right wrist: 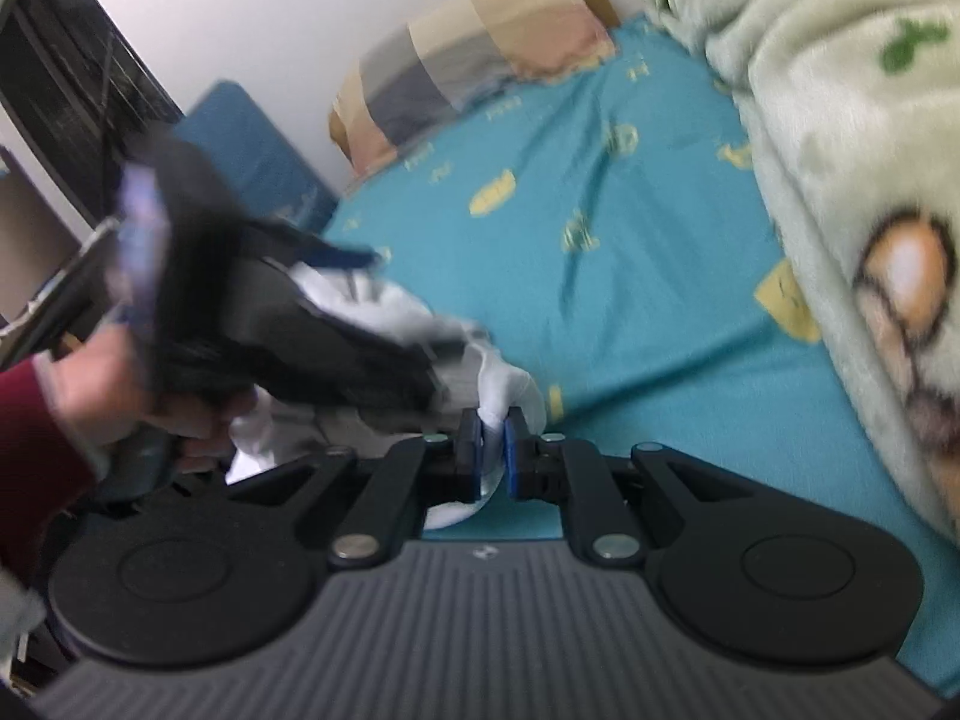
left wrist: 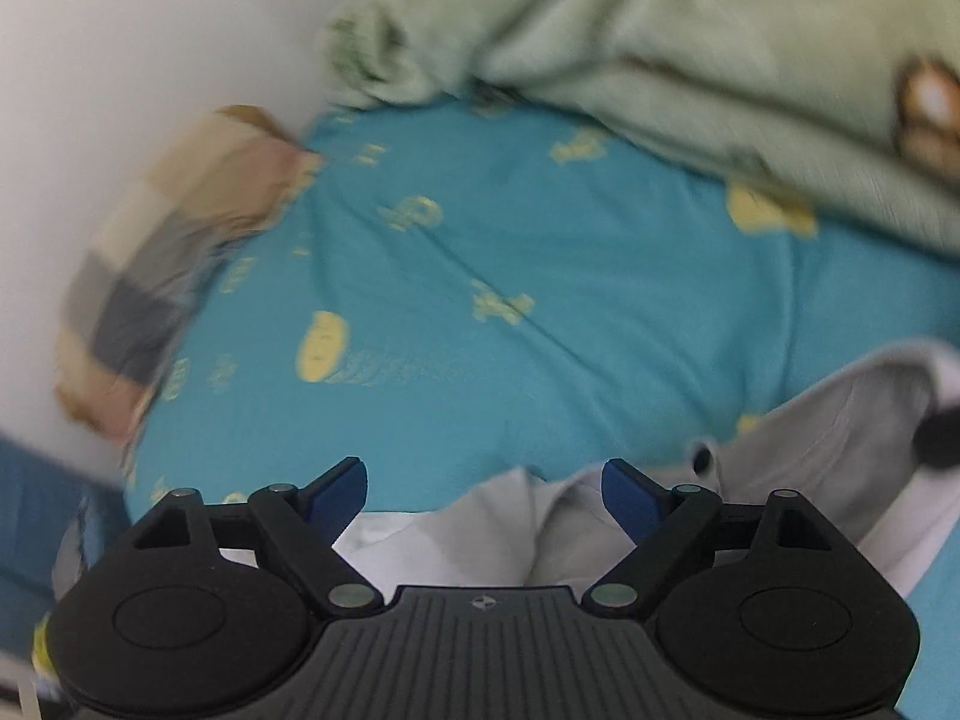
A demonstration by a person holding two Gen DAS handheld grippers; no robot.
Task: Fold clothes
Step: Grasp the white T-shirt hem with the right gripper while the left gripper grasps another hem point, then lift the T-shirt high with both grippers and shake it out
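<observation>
bedding fills most of both views: a bed (left wrist: 540,276) under a turquoise sheet printed with yellow figures, pushed against a pale wall, with a patchwork pillow (right wrist: 474,60) at its far corner and a pale green fleece blanket (right wrist: 852,138) heaped along the right edge.

the task's thing, a white and light grey garment (left wrist: 810,438), lies bunched at the near edge of the bed, partly under both tools. the right gripper (right wrist: 493,426) has its fingers closed on a fold of the white cloth, which bulges up between the blue pads. the left gripper (left wrist: 485,489) hovers just above the grey part with its fingers spread wide and nothing between them; in the right wrist view it shows as a dark blur, held by a hand (right wrist: 120,396) in a dark red sleeve.

the garment looks light, thin and limp. it will likely sag and drag on the sheet rather than hold any shape, so one pinch would lift only a corner. a small dark button (left wrist: 701,459) suggests a placket or cuff nearby, though blur hides the detail. the surest hold is probably along a hem or seam, where doubled cloth gives the pads more to bite, with the second hold well apart on the same edge so the cloth can be drawn flat. how far the folding has come cannot be told from this crumpled state.
</observation>
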